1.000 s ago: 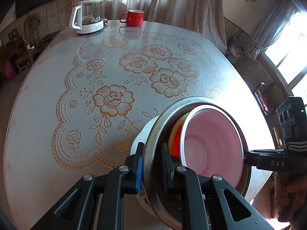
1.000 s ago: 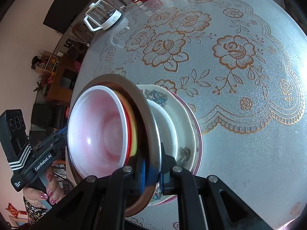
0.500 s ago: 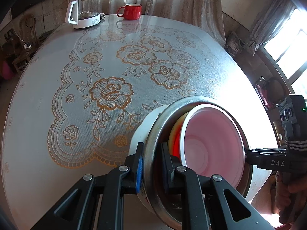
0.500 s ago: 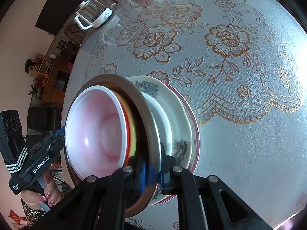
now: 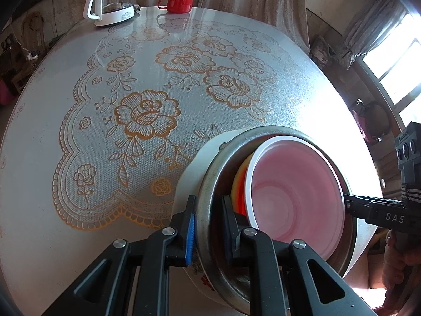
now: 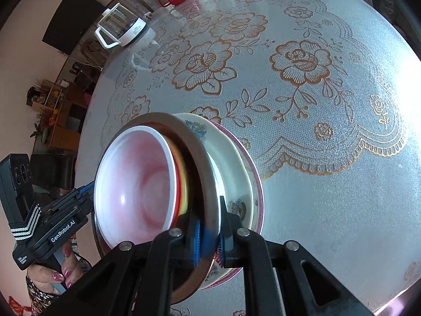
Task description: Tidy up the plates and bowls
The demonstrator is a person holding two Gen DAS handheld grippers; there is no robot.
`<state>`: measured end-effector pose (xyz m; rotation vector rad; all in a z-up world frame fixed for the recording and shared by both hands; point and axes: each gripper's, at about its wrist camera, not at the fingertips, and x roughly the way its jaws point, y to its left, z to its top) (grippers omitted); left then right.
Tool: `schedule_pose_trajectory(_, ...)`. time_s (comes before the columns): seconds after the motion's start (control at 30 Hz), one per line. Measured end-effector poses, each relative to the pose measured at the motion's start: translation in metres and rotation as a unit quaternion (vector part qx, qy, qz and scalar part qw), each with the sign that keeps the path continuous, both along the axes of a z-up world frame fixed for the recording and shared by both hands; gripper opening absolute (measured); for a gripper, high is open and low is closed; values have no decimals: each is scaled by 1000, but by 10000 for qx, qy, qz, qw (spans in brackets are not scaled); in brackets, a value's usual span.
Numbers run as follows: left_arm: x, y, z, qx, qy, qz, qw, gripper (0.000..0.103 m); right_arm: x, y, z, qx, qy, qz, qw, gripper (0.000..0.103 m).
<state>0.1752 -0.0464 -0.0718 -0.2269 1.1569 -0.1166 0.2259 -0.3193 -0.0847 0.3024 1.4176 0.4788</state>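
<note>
A metal bowl holds a nested stack: a yellow bowl, a red bowl and, innermost, a pink-white bowl. My left gripper is shut on the metal bowl's near rim. From the opposite side my right gripper is shut on the same rim. Just beneath the bowl lie a white flowered plate and a maroon-rimmed plate, low over the table; whether bowl and plates touch I cannot tell. In each wrist view the other gripper shows across the bowl: the right gripper, the left gripper.
The round table carries a lace cloth with gold roses. A glass kettle and a red mug stand at its far edge. Curtains and a bright window lie beyond on the right; a person's hand holds the left gripper.
The left gripper has sunk slightly toward the table with the bowl stack. Both grippers keep their hold on the metal rim. The right gripper has stayed in place.
</note>
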Motion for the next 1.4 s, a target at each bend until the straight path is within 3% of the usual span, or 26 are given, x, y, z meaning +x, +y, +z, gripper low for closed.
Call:
schedule_pose_trajectory(0.2, -6, 4, 6, -148, -129, 82, 9998, 17, -8, -5, 0, -28, 13, -80, 10000, 24)
schedule_pose_trajectory(0.53, -4, -6, 5, 275, -256, -96, 9992, 16, -17, -7, -1, -110, -46, -101, 9999, 15)
schedule_pose_trajectory(0.7, -7, -2, 5, 186, -181, -51, 9997, 18, -17, -7, 1, -192, -118, -155, 9996, 15)
schedule_pose_trajectory(0.8, -12, 2, 7, 286, -142, 49, 9995, 26, -18, -6, 2, -267, -201, -171, 9993, 17)
schedule_pose_trajectory(0.9, -22, 6, 12, 413, -209, 115, 9989, 44, -22, -5, 8, -393, -417, -234, 9981, 27)
schedule_pose_trajectory(0.97, -30, 9, 17, 372, -311, 144, 9987, 61, -29, -5, 14, -630, -623, -262, 9957, 31)
schedule_pose_trajectory(1.17, -50, 6, 31, 542, -593, 40, 9968, 76, -48, -2, 26, -922, -956, -268, 9908, 37)
schedule_pose_trajectory(1.4, -68, 7, 33, 647, -681, -79, 9955, 78, -69, 3, 29, -969, -1014, -428, 9892, 37)
